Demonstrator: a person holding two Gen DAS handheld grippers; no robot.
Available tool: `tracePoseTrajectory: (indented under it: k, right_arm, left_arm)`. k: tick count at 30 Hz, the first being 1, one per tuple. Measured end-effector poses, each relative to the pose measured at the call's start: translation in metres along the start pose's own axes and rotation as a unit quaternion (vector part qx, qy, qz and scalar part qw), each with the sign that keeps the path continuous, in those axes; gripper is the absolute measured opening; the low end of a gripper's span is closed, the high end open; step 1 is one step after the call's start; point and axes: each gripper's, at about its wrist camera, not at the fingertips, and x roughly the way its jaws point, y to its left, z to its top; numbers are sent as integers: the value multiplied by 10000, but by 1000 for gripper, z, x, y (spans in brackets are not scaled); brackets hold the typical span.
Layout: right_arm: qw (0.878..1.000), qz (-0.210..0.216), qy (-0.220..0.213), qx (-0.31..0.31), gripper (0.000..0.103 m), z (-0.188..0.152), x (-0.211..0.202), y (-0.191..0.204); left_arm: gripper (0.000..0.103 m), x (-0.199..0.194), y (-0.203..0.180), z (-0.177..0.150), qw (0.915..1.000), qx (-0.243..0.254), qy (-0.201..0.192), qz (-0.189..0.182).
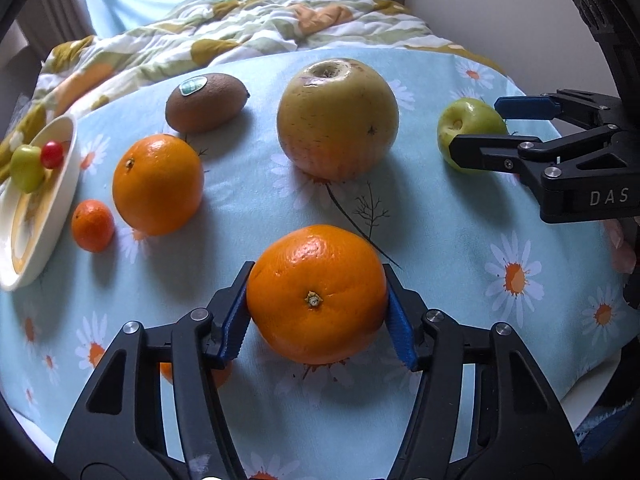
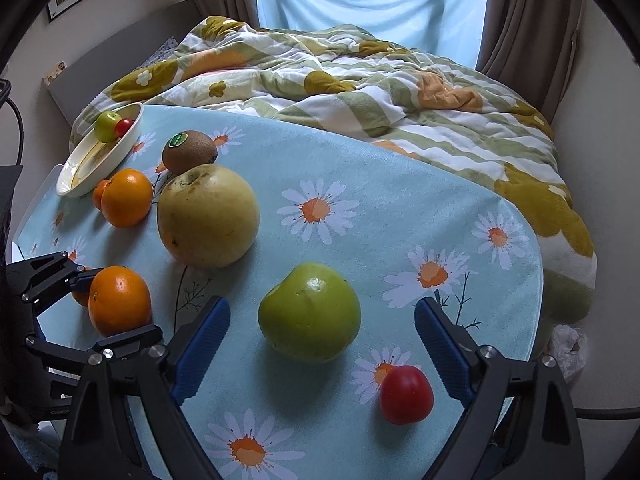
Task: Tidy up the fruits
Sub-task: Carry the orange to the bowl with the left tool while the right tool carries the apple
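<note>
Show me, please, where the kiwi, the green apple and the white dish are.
kiwi (image 1: 206, 102), left wrist view, brown side.
green apple (image 2: 310, 317), right wrist view, front skin.
white dish (image 2: 132, 130), right wrist view, outer wall.

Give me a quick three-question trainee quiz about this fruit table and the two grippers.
1. True or false: the left gripper has its pads against an orange.
2. Which fruit lies between the right gripper's open jaws? A kiwi, B green apple, C tomato.
3. Fill in: the white dish holds a small green fruit and a small ____ one.

Key: 1 true; 2 B, the green apple; 3 red.
</note>
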Motion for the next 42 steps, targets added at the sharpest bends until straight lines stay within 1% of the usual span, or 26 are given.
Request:
tracePoseTrajectory:
  k: [2,6,10,11,13,14,20,29,37,42]
  right_arm:
    - [10000,12,31,-30,85,0,4,1]
    - [9999,81,98,-98,76,1,10,3]
    - [9997,96,135,-155,73,2,15,7]
    - [9997,88,147,-171,72,2,16,8]
    - [9996,70,195,-191,61,1,19,9]
    - [9996,-17,200,-187,51,1,20,8]
    - [9998,32,123,-118,50,0,9,9]
    - [9998,139,-125,-56,50,4,-31,22]
    - [9990,262,-365,-68,50,15,-65,49]
    - [9985,226,-465,-160,50,28,-80,76]
  left_arm:
    - [65,-1,0,0,10000,-9,-10,-6]
    - [65,-2,1,-4,10000,-56,-14,-32]
    - [65,-3,2,-6,9999,-96,-30,-63]
    - [65,-4,2,-6,9999,-112,-32,-79]
    - [65,-5,2,-7,9998,-137,-42,-110]
    - [65,-6,2,-7,9998,-143,-61,-119]
    - [65,-19,0,-7,9996,-168,-186,-147]
    - [65,-57,8,-2,9981,-309,-524,-127]
    - [65,-100,31,-2,9956,-449,-826,45]
    - [65,-121,56,-2,9928,-584,-1040,83]
